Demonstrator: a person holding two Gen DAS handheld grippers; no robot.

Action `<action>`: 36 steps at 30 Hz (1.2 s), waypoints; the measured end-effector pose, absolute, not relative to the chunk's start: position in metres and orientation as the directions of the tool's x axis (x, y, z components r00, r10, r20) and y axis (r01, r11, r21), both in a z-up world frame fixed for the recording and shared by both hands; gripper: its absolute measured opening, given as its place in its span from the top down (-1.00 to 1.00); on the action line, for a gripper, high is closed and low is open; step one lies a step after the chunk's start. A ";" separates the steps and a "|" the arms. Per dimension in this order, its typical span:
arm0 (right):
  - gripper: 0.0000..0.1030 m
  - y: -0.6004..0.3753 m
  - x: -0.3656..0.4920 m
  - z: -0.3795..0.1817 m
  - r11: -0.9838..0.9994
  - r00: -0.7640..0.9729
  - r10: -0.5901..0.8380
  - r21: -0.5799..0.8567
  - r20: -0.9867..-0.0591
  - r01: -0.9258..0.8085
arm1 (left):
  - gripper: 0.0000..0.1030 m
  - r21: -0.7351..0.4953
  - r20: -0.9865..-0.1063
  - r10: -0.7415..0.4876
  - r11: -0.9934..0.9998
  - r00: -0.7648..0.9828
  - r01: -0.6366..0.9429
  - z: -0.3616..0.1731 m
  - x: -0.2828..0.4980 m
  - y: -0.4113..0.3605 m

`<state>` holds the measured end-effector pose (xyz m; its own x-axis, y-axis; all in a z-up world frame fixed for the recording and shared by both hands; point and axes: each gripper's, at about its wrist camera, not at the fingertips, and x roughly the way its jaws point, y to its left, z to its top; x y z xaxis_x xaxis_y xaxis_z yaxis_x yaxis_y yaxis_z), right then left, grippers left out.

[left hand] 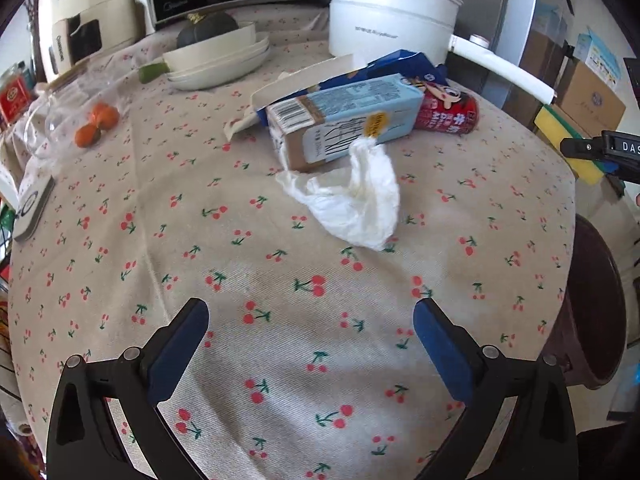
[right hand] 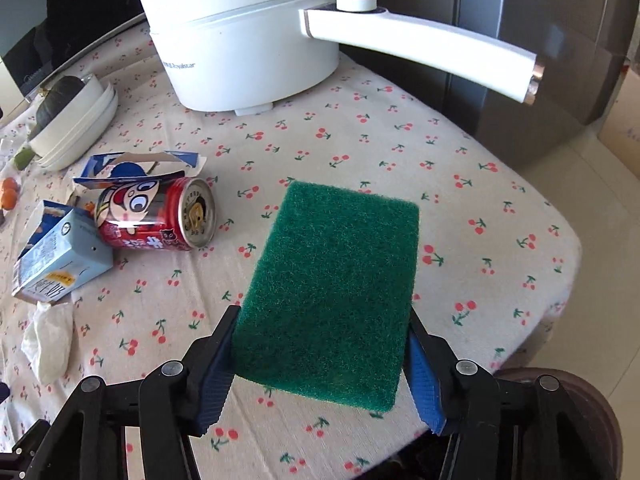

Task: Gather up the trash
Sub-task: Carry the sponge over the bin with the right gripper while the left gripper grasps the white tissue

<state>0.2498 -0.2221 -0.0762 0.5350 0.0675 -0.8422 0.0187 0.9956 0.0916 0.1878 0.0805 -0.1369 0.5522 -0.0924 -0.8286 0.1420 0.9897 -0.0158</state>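
Note:
My right gripper (right hand: 322,314) is shut on a green-faced scouring sponge (right hand: 332,280), gripped by its two long sides and lifted off the cherry-print tablecloth (right hand: 460,200). In the left wrist view that sponge (left hand: 560,136) shows its yellow body at the far right edge. The trash lies together: a red drink can (right hand: 160,216) on its side, a light-blue milk carton (left hand: 344,120), torn blue packaging (left hand: 400,64) and a crumpled white tissue (left hand: 352,200). My left gripper (left hand: 310,306) is open above bare cloth, short of the tissue.
A white electric pot (right hand: 240,40) with a long handle (right hand: 420,40) stands at the back. Stacked white bowls (left hand: 216,60) hold a dark squash. Two small oranges (left hand: 96,124) lie to the left. A dark brown round container (left hand: 592,300) sits beyond the table's right edge.

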 end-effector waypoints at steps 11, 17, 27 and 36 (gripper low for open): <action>-0.24 -0.236 0.187 -0.041 0.994 0.538 0.103 0.108 -0.836 -0.023 | -0.58 -0.178 -0.824 -0.135 0.984 0.550 -0.025 -0.130 0.227 0.075; -0.25 -0.241 0.161 -0.041 0.997 0.535 0.076 0.060 -0.842 -0.047 | 0.10 -0.216 -0.842 -0.140 0.972 0.521 -0.089 -0.142 0.241 0.079; -0.25 -0.248 0.129 -0.038 0.998 0.538 0.056 0.033 -0.841 -0.053 | 0.69 -0.248 -0.826 -0.240 0.967 0.511 0.054 -0.115 0.217 0.067; -0.25 -0.260 0.102 -0.030 0.995 0.552 0.092 0.095 -0.829 -0.023 | 0.70 -0.311 -0.810 -0.323 0.944 0.490 0.108 -0.090 0.178 0.066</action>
